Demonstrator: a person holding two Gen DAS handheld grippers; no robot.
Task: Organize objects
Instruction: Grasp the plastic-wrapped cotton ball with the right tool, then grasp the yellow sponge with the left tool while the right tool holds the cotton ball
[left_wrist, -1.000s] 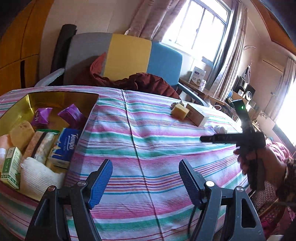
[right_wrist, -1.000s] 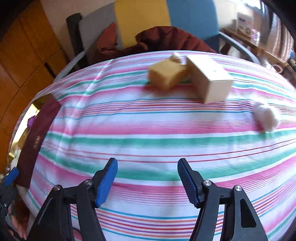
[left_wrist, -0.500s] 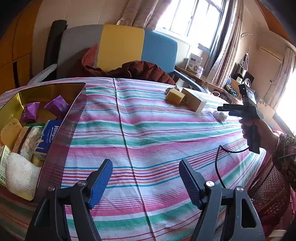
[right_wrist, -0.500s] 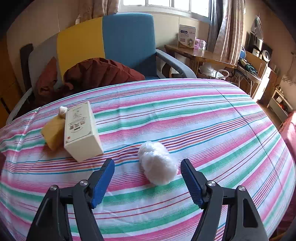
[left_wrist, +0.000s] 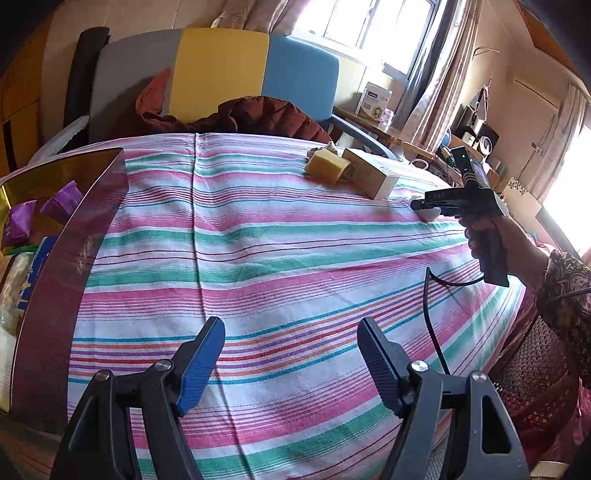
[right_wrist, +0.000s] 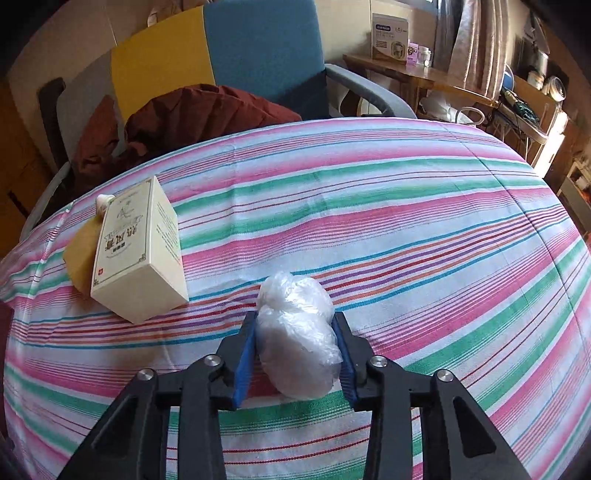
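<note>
Bundle (right_wrist: 297, 334): white, crinkly plastic wrap, lower centre on striped cloth (right_wrist: 406, 221)
Right gripper (right_wrist: 297, 354): jaws closing, pads touching the bundle
Left gripper (left_wrist: 291, 363): spread wide, holding nothing

On the striped cloth lie one cream cardboard box (right_wrist: 138, 251), one yellow sponge block (left_wrist: 327, 165) and one white plastic-wrapped bundle (right_wrist: 299, 332); the gold-lined box (left_wrist: 55, 173) holds perhaps two purple packets (left_wrist: 61, 197).

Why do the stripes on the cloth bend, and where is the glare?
Left wrist view: the fisheye lens bows the striped tablecloth, and the window is blown out white. Right wrist view: the same bulge, softer light, with the white plastic-wrapped bundle sharp and only faintly shiny.
</note>
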